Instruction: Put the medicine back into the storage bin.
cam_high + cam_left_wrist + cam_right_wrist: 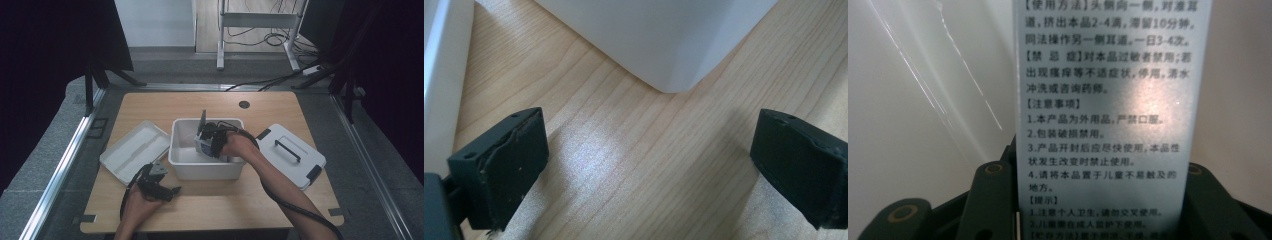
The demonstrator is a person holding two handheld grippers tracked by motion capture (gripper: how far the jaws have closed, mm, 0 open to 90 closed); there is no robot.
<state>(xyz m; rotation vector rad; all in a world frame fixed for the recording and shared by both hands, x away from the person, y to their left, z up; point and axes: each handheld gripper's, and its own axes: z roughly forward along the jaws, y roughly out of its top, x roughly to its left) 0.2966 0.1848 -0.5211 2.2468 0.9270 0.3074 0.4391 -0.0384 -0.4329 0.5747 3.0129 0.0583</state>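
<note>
Right gripper (209, 142) is clamped on a printed box (1103, 125), held inside the white bin (180, 150) at table centre. Left gripper (162, 189) rests low over the wooden table (210, 202), jaws apart, near the bin's corner. Lid (290, 155) lies right, tray (135, 150) left. Grey floor and cables beyond.

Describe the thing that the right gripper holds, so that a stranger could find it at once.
On the wooden table stands an open white bin. The right gripper reaches into it, shut on a small box. Unlike the plain white tray and lid beside the bin, the box bears printed Chinese text.
</note>
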